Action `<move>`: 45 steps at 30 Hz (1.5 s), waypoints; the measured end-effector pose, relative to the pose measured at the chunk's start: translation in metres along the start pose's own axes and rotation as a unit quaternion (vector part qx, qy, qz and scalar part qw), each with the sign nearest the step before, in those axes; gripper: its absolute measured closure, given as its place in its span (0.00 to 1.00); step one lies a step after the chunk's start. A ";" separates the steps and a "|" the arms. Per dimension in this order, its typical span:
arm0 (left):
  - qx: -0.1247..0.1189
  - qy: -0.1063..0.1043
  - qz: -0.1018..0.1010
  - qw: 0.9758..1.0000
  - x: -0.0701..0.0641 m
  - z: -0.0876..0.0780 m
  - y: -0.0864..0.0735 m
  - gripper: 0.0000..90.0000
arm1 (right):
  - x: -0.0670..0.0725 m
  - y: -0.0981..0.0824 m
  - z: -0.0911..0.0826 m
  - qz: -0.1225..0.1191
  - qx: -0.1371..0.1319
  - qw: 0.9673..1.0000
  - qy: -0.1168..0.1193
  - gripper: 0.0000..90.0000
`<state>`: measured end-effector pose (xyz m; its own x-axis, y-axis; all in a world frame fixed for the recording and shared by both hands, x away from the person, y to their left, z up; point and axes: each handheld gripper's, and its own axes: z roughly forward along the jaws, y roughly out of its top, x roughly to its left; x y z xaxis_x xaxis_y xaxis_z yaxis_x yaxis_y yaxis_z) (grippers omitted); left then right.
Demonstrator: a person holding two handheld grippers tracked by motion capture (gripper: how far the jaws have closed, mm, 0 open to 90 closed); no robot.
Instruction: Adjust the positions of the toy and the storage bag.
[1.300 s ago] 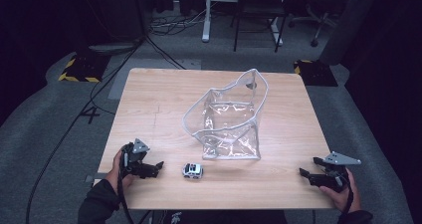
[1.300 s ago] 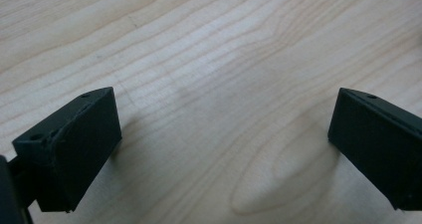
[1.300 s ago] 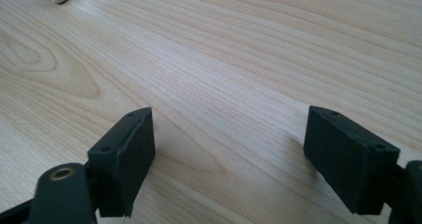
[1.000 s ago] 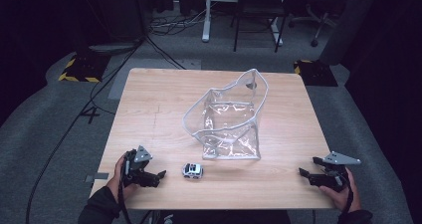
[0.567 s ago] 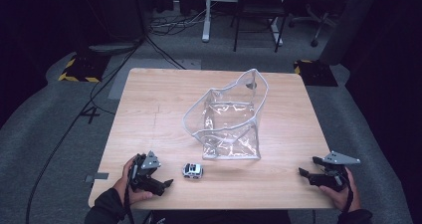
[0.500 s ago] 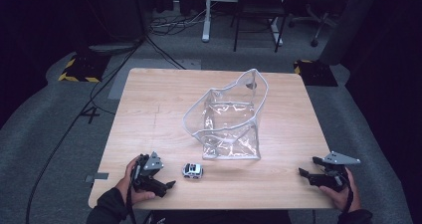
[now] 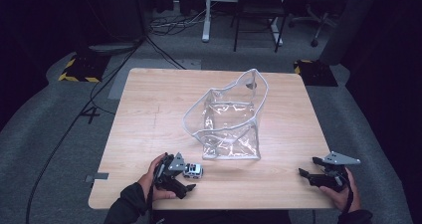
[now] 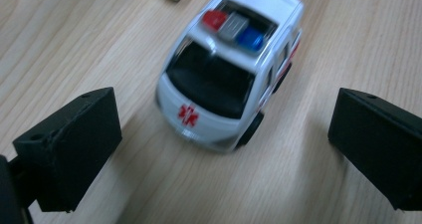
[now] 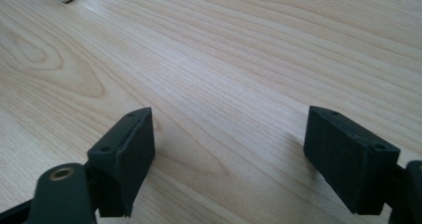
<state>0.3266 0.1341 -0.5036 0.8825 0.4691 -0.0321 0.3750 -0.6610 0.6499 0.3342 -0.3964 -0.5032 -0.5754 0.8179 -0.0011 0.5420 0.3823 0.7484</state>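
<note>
Left gripper (image 7: 185,178) moved up to toy ambulance (image 7: 193,170); clear bag (image 7: 229,119) just beyond.

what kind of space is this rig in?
Probably a lab or recording studio, not a home: a lone light wooden table on grey carpet, black cables trailing over the floor, yellow-and-black hazard-striped base plates, and office desk legs and a chair base behind.

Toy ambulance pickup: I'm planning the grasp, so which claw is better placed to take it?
Left. The left claw is open with the toy ambulance just ahead of its jaws; the right claw sits open across the table.
</note>
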 end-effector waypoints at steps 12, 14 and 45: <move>-0.027 -0.017 0.028 0.999 0.004 -0.002 0.002 0.34 | 0.000 0.000 0.000 0.000 0.000 1.000 0.000 0.23; -0.032 -0.015 0.022 0.999 0.005 -0.002 0.001 0.41 | 0.000 0.000 0.000 0.000 0.000 1.000 0.000 0.23; -0.041 0.155 -0.087 0.983 0.066 -0.043 -0.042 0.52 | 0.000 0.000 -0.001 -0.005 0.002 1.000 0.003 0.23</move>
<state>0.3573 0.2181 -0.5007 0.6728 0.7359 0.0764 0.4774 -0.5108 0.7150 0.3335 -0.3965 -0.5031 -0.5848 0.8112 -0.0040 0.5385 0.3918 0.7460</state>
